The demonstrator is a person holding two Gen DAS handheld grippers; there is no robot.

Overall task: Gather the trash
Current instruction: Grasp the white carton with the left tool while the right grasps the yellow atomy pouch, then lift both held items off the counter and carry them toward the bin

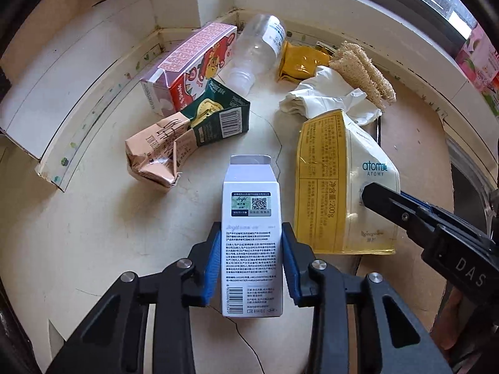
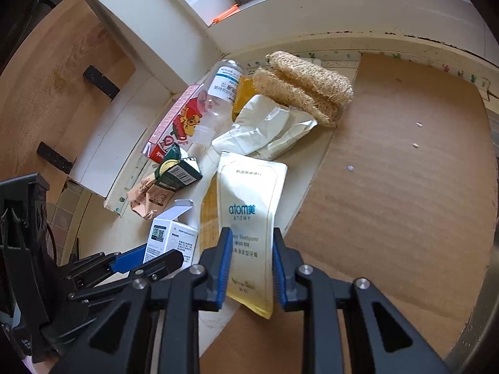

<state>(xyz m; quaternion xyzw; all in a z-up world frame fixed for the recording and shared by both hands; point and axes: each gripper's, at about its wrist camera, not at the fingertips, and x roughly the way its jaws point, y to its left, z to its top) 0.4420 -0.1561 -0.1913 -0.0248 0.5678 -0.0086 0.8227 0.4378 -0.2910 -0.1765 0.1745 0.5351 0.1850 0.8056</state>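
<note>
- Left tool (image 1: 251,261) is clamped on the white carton (image 1: 251,246), blue pads pressed against both of its long sides; the carton lies flat on the cream worktop (image 1: 93,233) with its top flap open at the far end, and nothing shows inside the opening.
- Right tool (image 2: 251,265) straddles the near end of the yellow-and-white Atomy toothpaste pouch (image 2: 252,218); the pads sit tight against its edges, but whether they are actually squeezing it I cannot tell.
- The pouch lies flat, just right of the white carton, with one corner over the brown cardboard sheet (image 2: 389,187).
- Ahead and left of the left tool: a crushed pink-beige carton (image 1: 152,159), touching a dark green carton (image 1: 218,115) with a barcode.
- Beyond those, a red-and-white strawberry drink carton (image 1: 190,65) lies on its side against the wall trim.
- Straight ahead, far: a clear plastic bottle (image 1: 259,50) on its side, uncapped mouth toward the tool; it looks empty.
- Ahead and right: a crumpled yellow wrapper (image 1: 301,62), a white glove (image 1: 324,93) and a tan loofah (image 1: 361,71), all bunched together and touching.
</note>
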